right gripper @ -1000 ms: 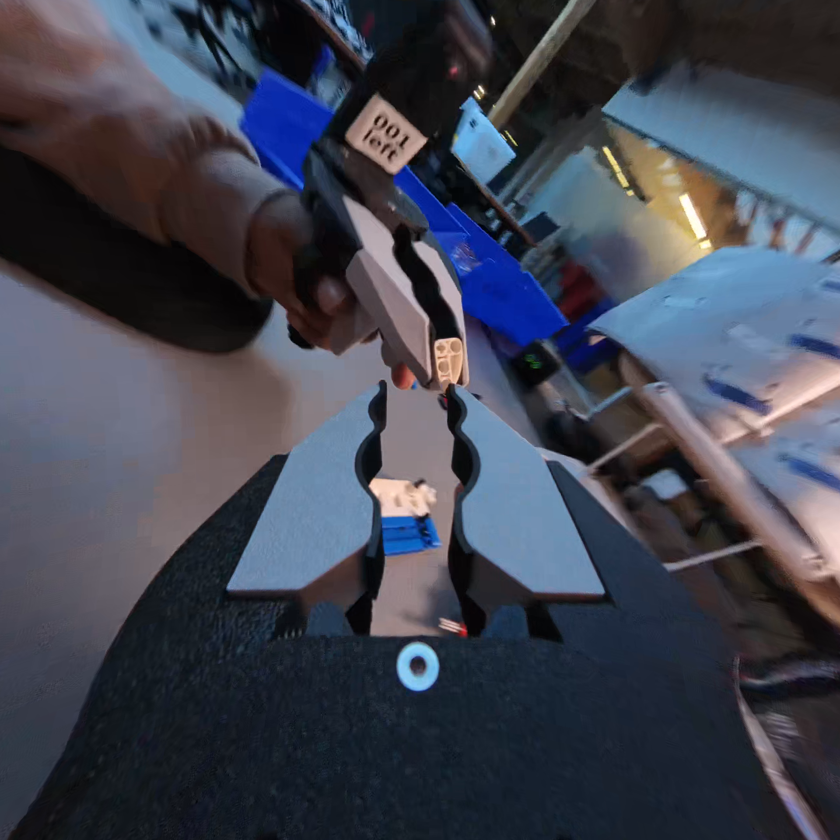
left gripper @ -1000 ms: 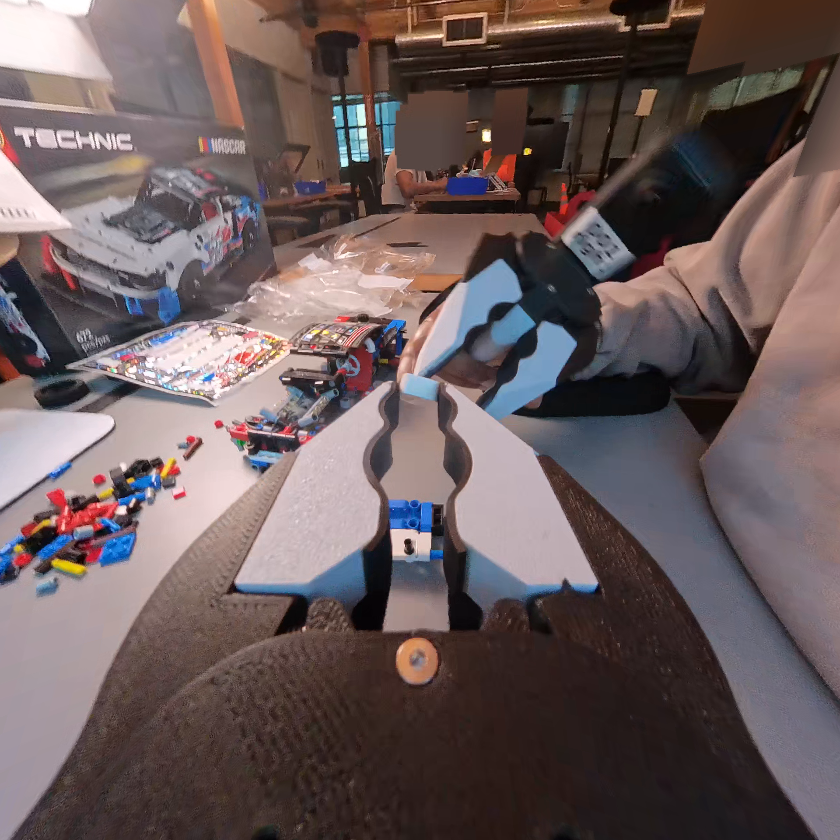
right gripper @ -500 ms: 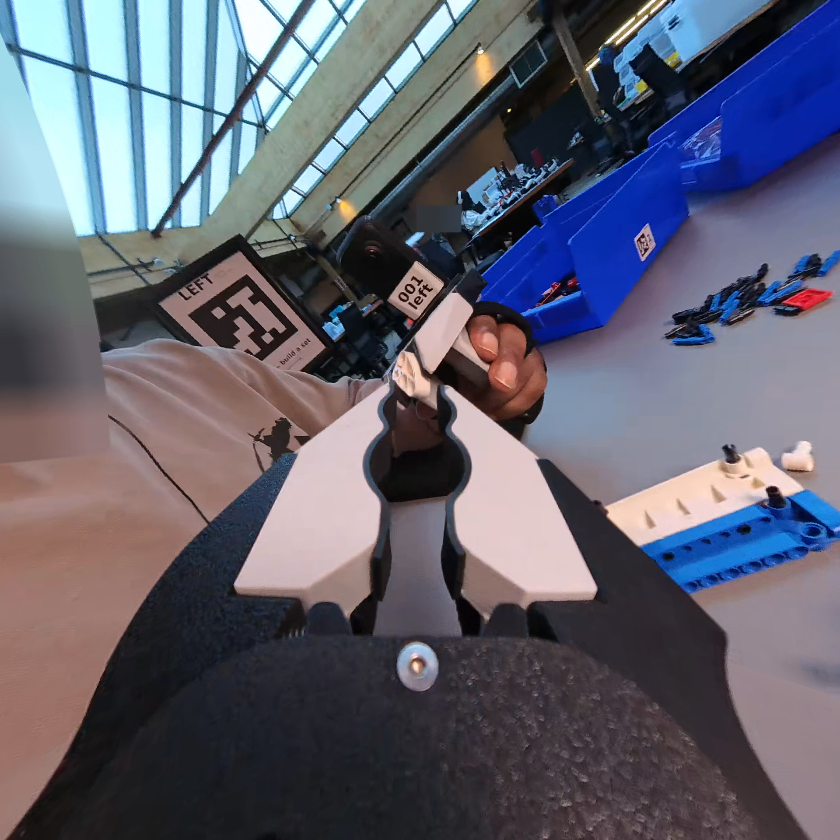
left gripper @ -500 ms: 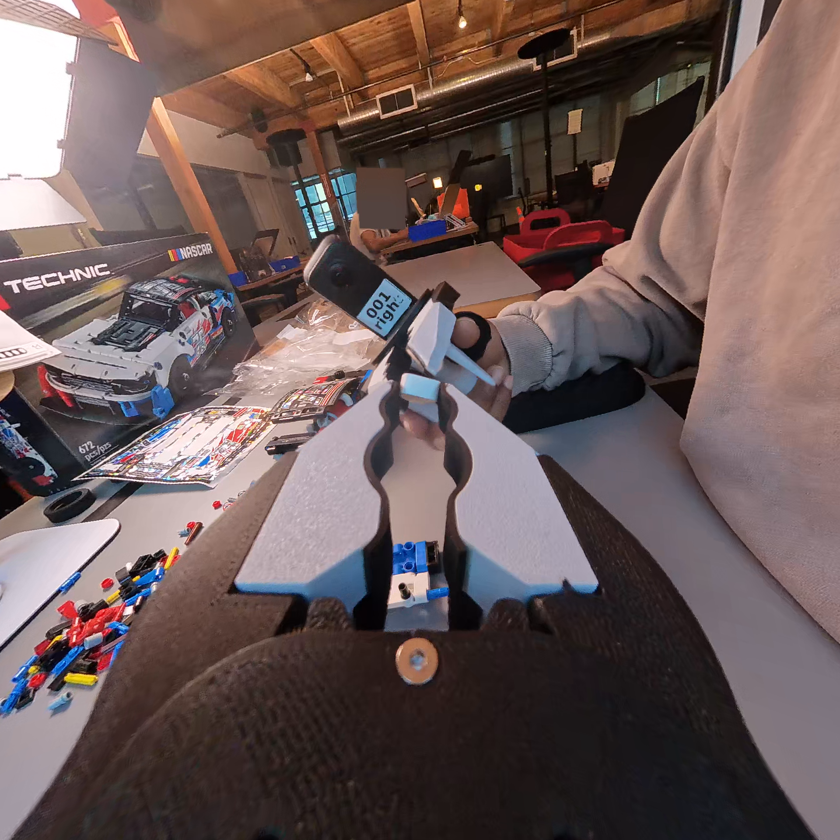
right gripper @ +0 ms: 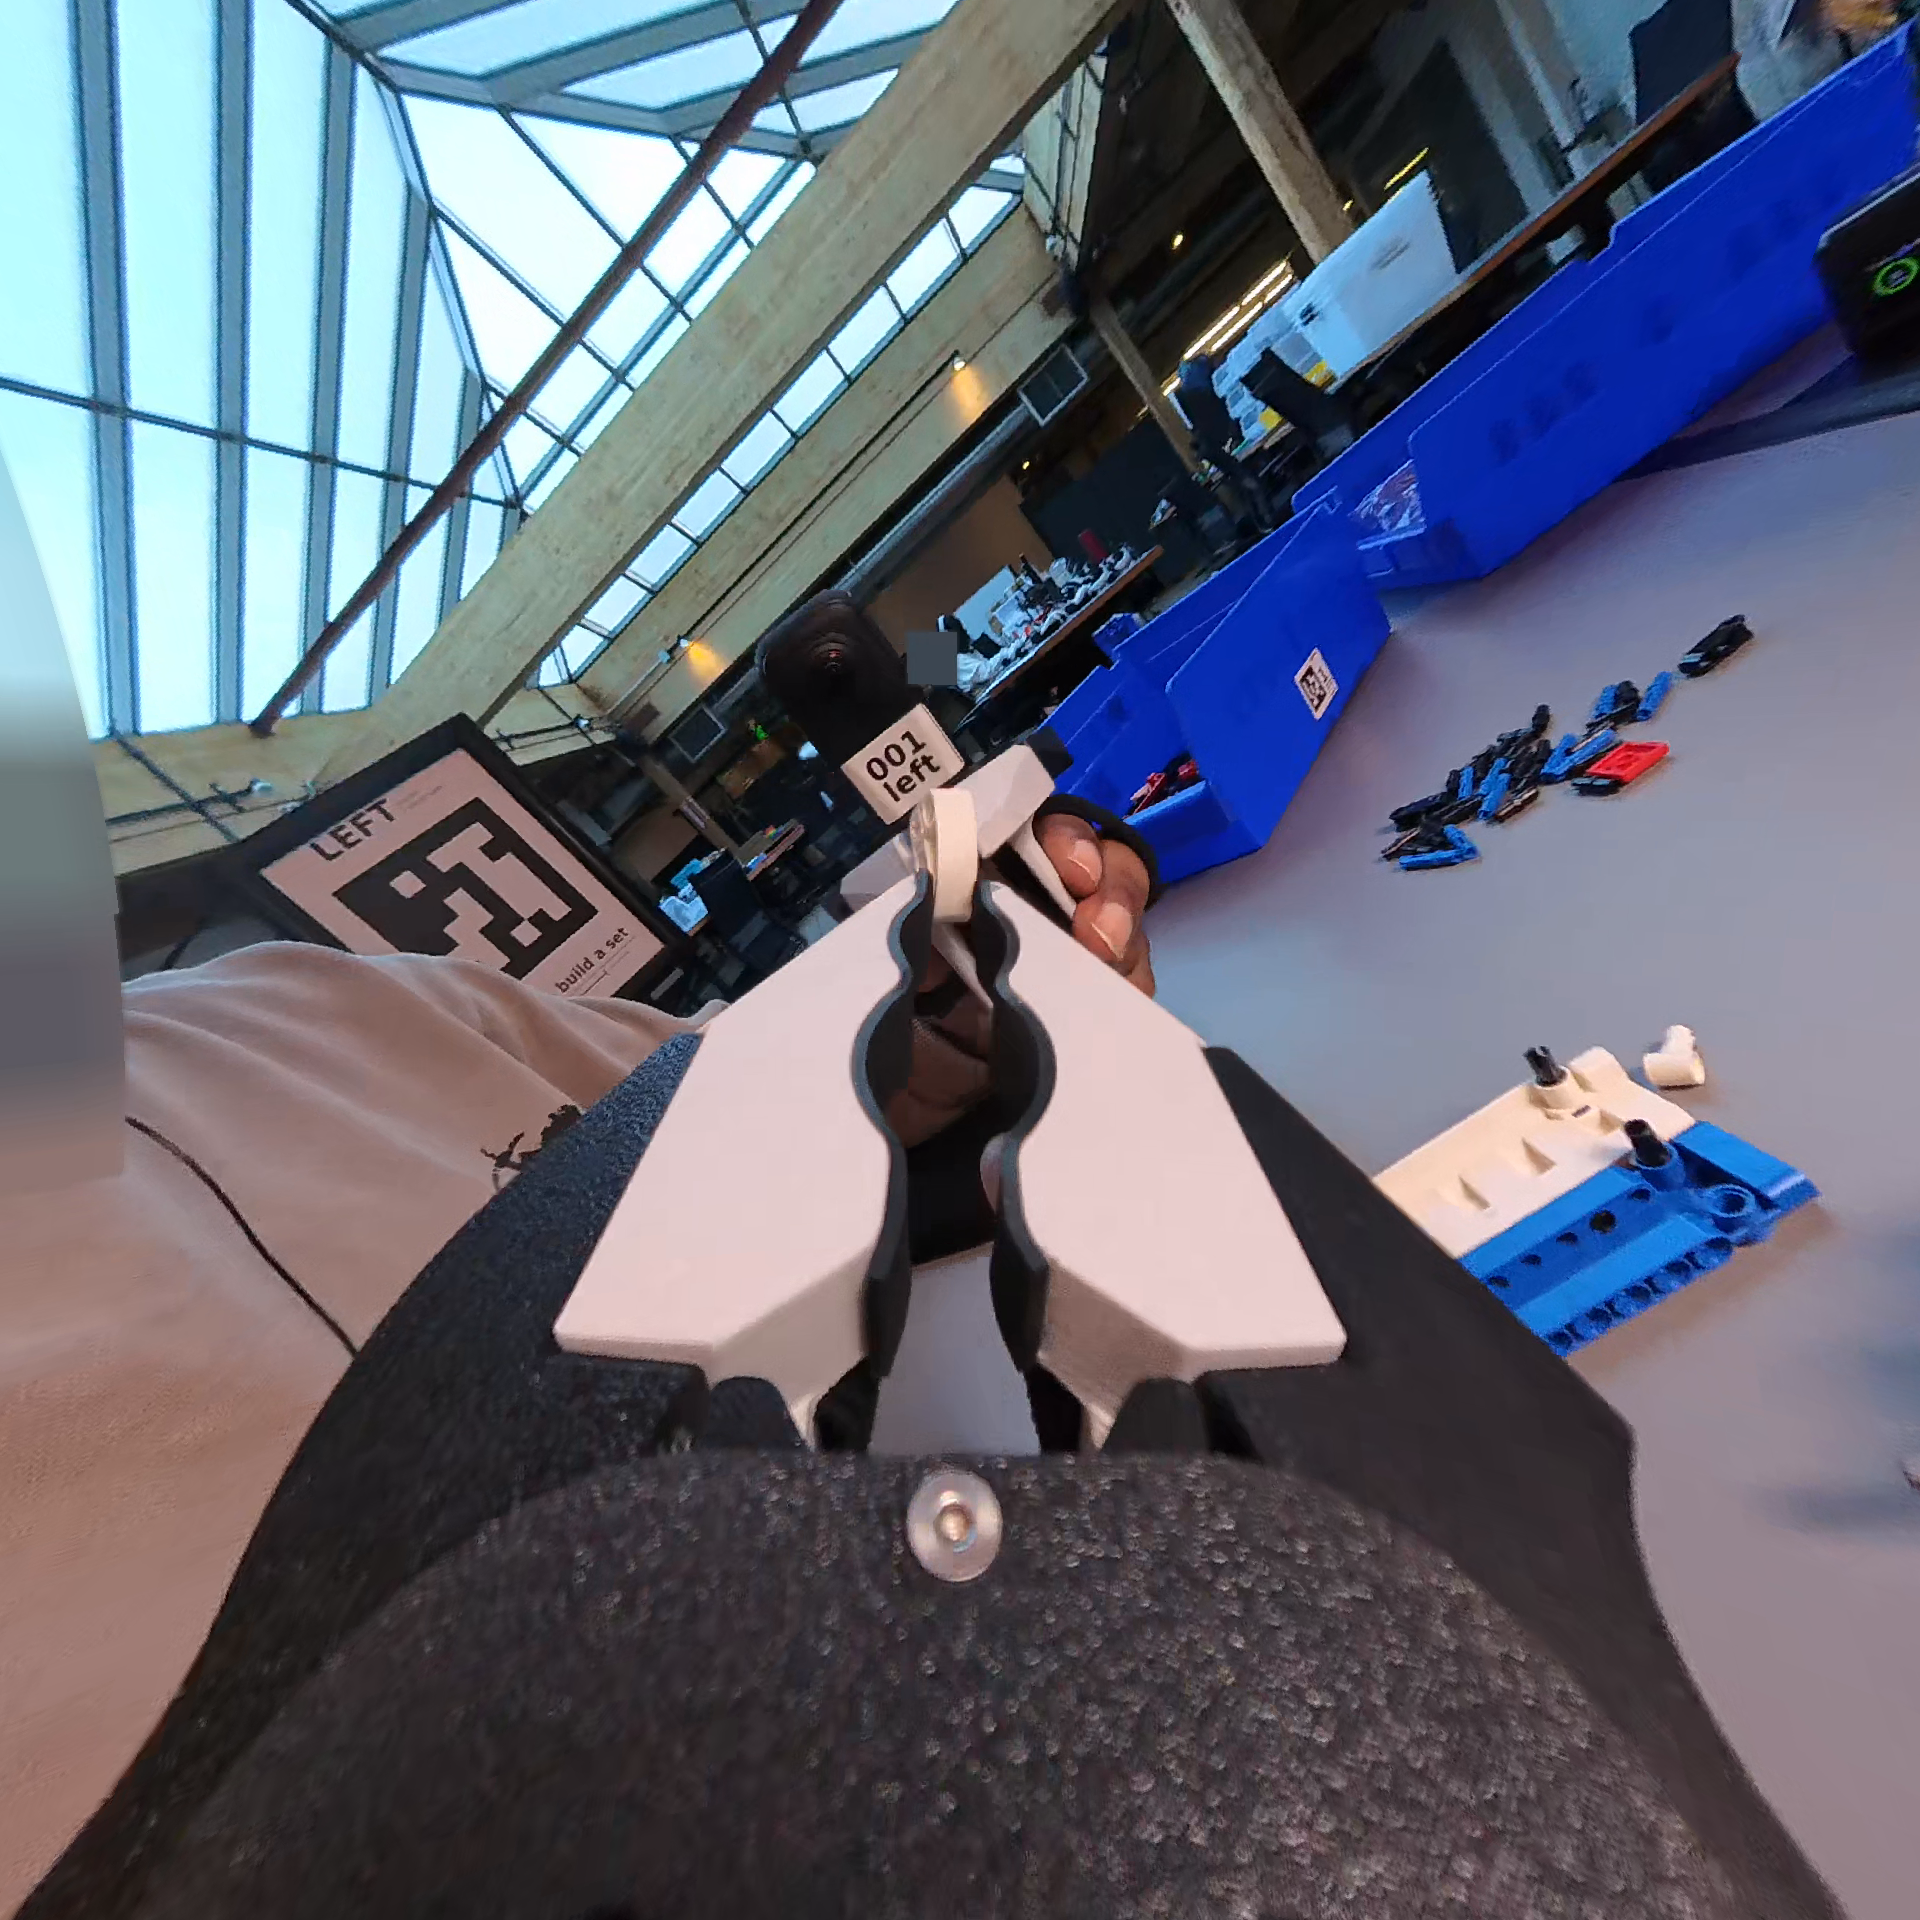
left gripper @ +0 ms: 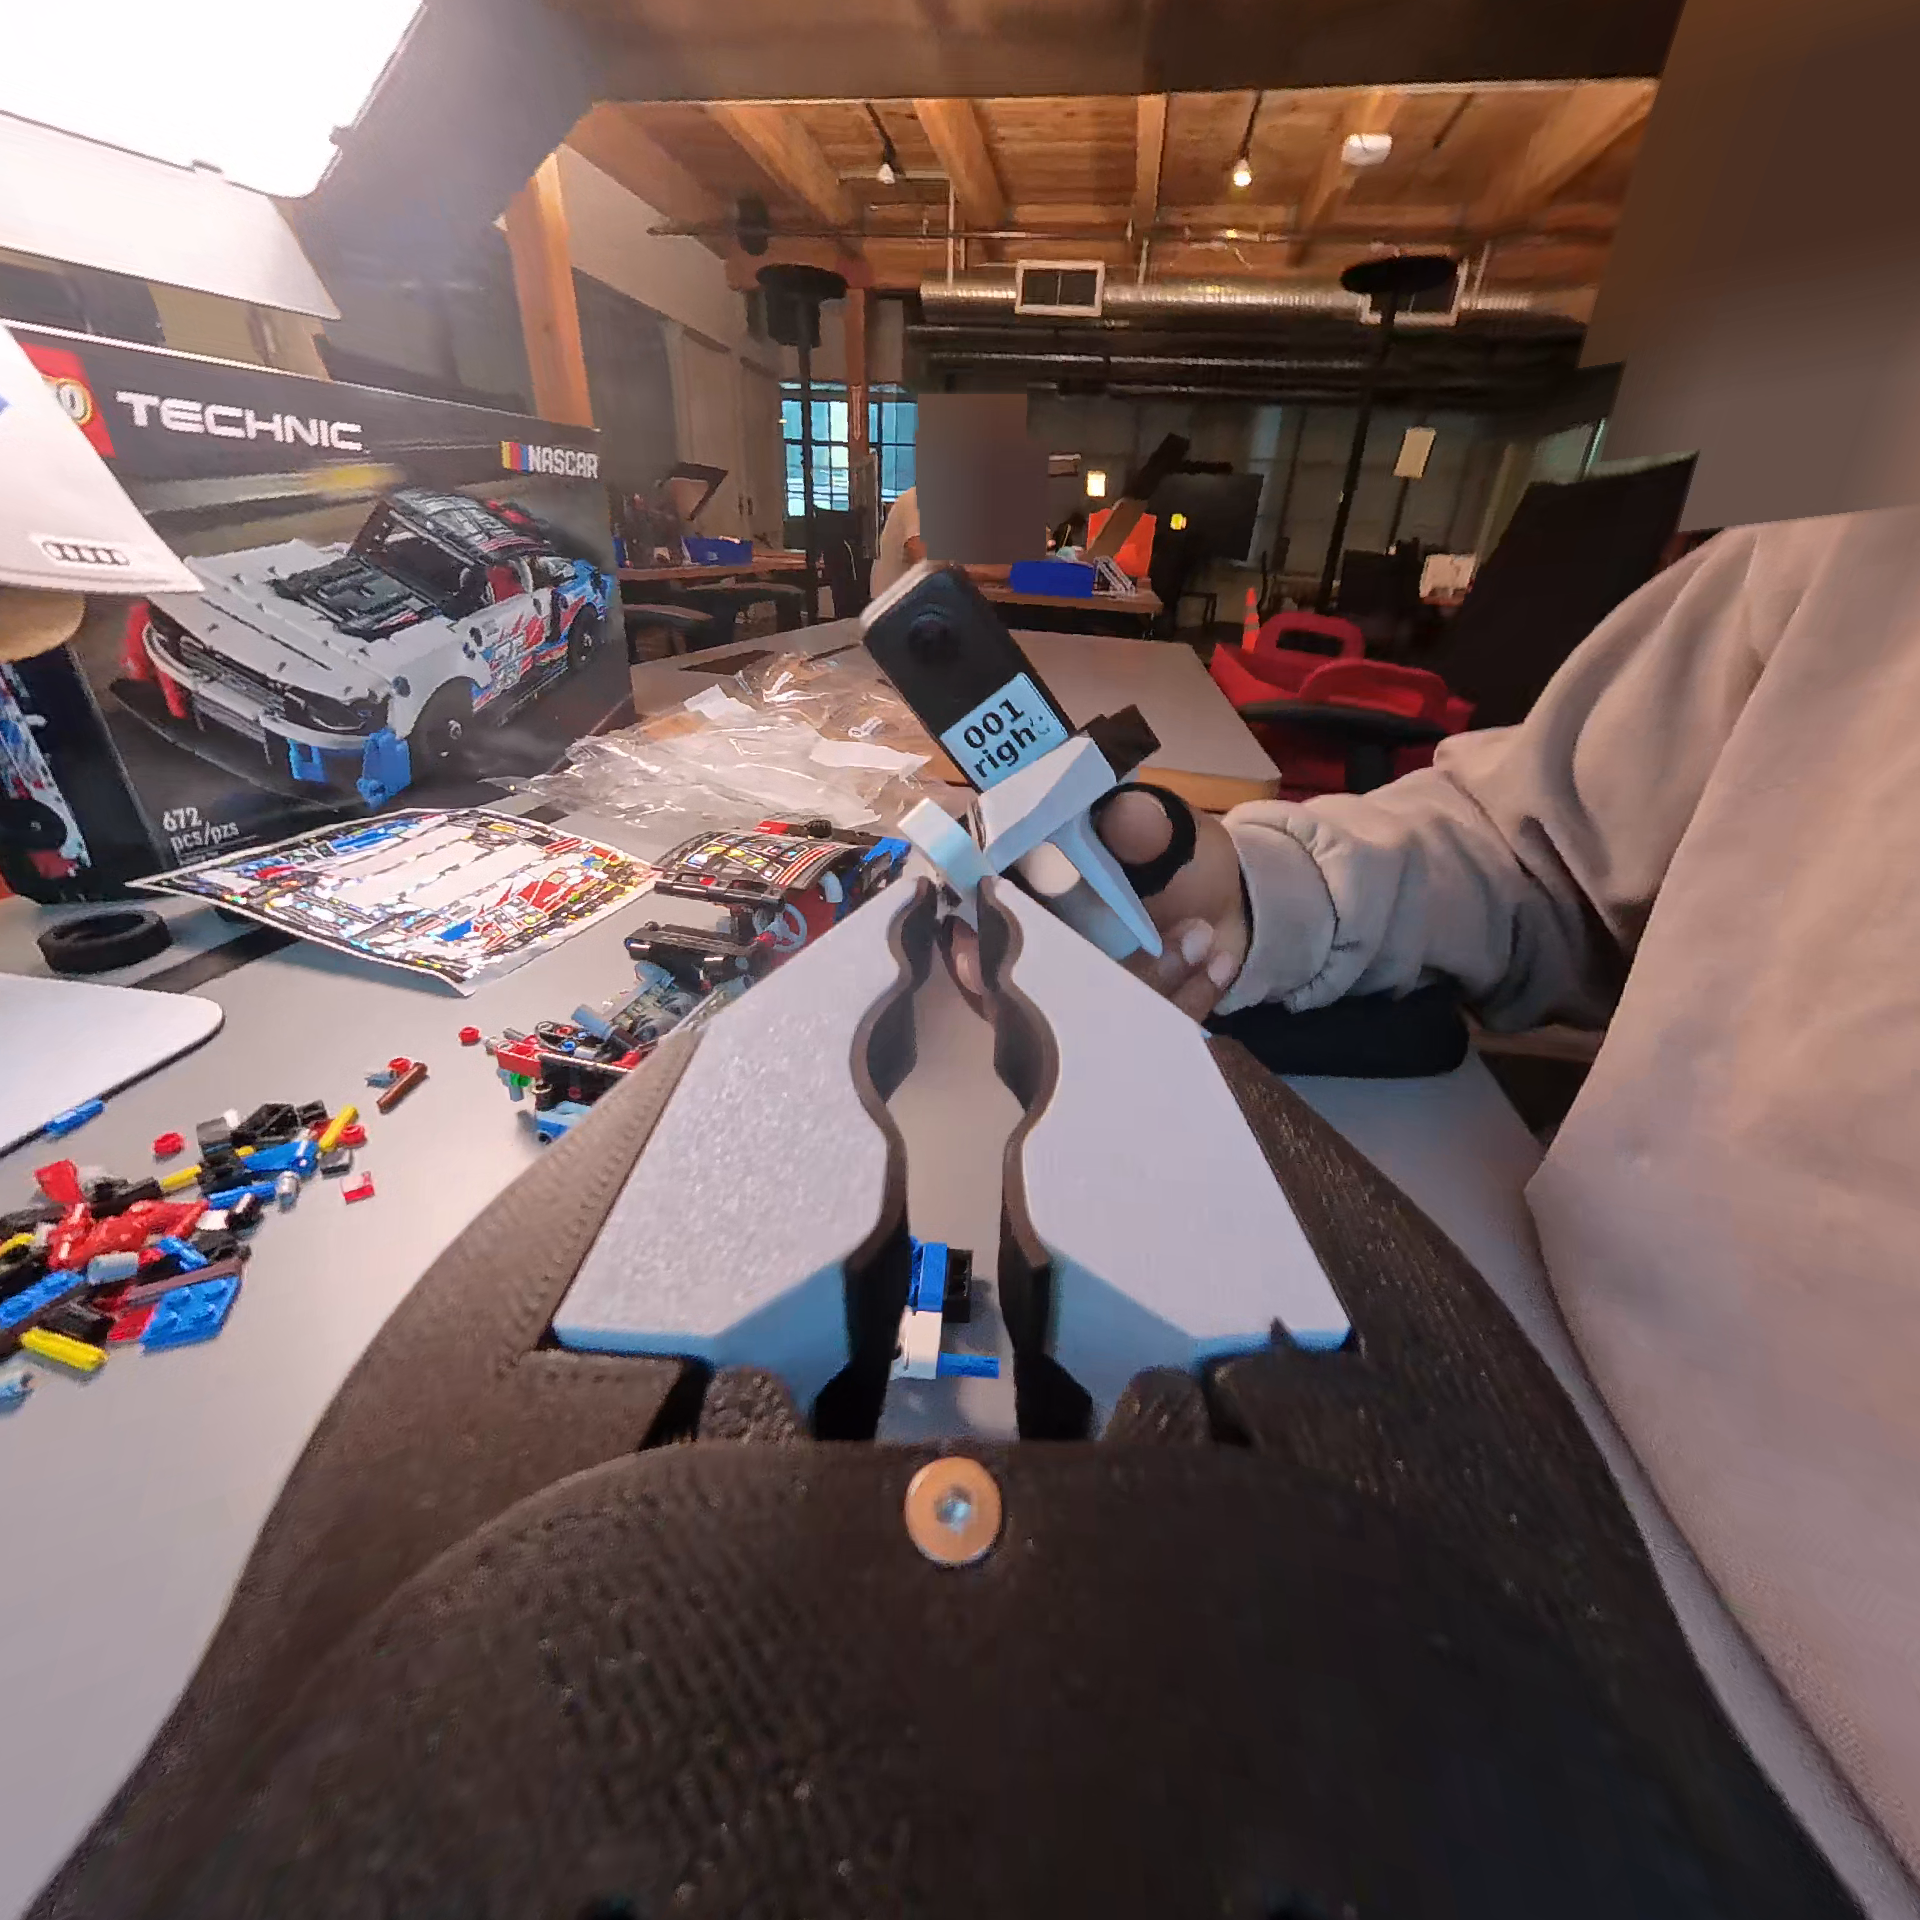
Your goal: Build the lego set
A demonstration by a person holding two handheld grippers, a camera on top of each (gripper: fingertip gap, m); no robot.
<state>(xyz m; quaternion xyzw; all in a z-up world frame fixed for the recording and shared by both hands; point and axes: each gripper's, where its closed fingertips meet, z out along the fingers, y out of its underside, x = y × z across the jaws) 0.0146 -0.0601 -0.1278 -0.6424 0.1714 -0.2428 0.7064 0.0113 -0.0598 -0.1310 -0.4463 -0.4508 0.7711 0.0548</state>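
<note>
Both grippers raised tip to tip, left gripper [left gripper: 951,902] and right gripper [right gripper: 948,896] each pinching one white piece [right gripper: 951,854]; car chassis [left gripper: 717,956] half-built, loose bricks [left gripper: 135,1247] waiting on desk [left gripper: 312,1455].

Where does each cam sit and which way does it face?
Left wrist view: on the left gripper, looking along its fingers across the table at the box, loose bricks and right gripper; a sleeve shows.
Right wrist view: on the right gripper, tilted up toward the skylight, bins and blue-white panel.
Shared: the white piece between both grippers' tips.
</note>
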